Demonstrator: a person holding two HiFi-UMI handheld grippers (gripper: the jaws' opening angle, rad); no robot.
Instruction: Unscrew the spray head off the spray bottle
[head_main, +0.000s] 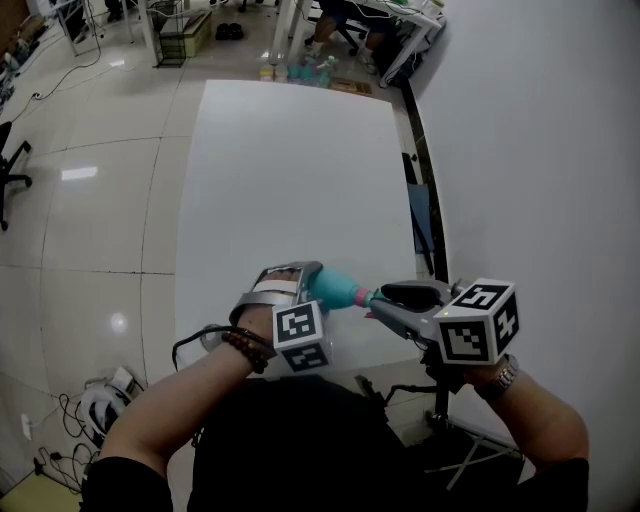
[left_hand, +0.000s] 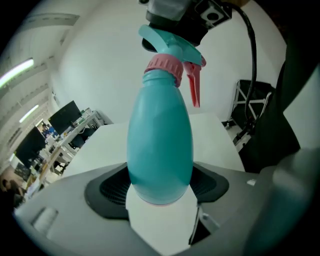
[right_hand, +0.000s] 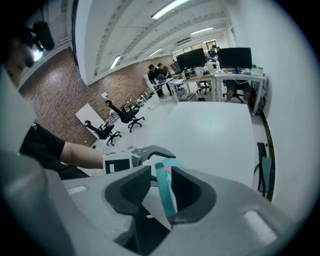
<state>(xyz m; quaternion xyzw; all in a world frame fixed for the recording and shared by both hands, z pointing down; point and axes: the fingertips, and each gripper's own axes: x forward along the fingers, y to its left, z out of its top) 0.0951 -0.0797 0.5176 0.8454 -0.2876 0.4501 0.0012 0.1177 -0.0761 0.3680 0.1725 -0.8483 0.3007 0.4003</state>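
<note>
In the head view, your left gripper (head_main: 312, 278) holds the teal spray bottle (head_main: 338, 289) by its body, about level, over the near end of the white table (head_main: 290, 170). Your right gripper (head_main: 392, 296) meets it at the spray head (head_main: 372, 297).

In the left gripper view, the 2 jaws are closed on the base of the bottle, and the pads press it from both sides. The pink collar (left_hand: 164, 68) and pink trigger (left_hand: 194, 89) sit under the head.

In the right gripper view, the head stands between the 2 jaws. They are a little apart, with a thin gap on one side, so they do not grip it.
</note>
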